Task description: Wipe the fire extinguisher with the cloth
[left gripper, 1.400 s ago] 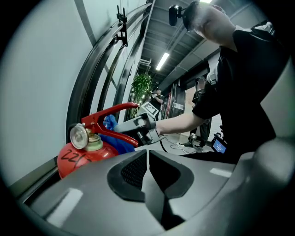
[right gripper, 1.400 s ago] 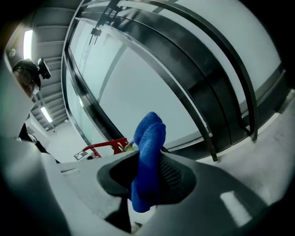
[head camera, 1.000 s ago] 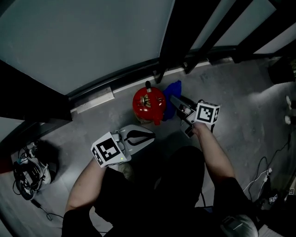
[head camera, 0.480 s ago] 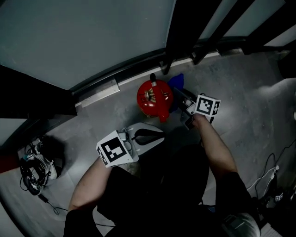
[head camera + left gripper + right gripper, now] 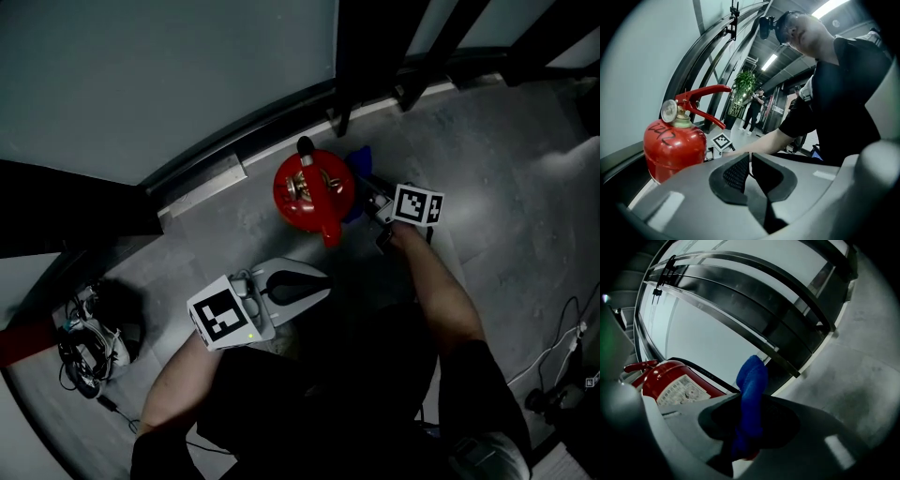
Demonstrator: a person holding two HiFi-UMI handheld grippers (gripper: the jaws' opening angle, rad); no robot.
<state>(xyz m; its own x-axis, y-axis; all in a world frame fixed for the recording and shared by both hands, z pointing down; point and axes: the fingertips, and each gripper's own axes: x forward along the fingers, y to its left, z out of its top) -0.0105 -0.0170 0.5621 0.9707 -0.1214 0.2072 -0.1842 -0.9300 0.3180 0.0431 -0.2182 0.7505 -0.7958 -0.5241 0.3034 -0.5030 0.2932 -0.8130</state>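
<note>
A red fire extinguisher [image 5: 311, 190] stands upright on the grey floor by the glass wall, its gauge and lever on top [image 5: 684, 105]. My right gripper [image 5: 367, 190] is just right of it, shut on a blue cloth [image 5: 751, 394] that sticks up between its jaws. In the head view the blue cloth [image 5: 356, 161] lies against the extinguisher's right side. The extinguisher's label [image 5: 679, 390] shows at the left of the right gripper view. My left gripper [image 5: 314, 286] hovers in front of the extinguisher, apart from it, jaws shut on nothing [image 5: 750, 171].
A glass wall with a dark frame and a metal sill [image 5: 202, 183] runs behind the extinguisher. A tangle of cables [image 5: 80, 342] lies at the left, and a white cable [image 5: 572, 342] at the right. People stand in the distance [image 5: 754, 110].
My right gripper with the cloth has stayed against the extinguisher's right side, shifting slightly. My left gripper has drifted a little nearer to me. The head view has shifted.
</note>
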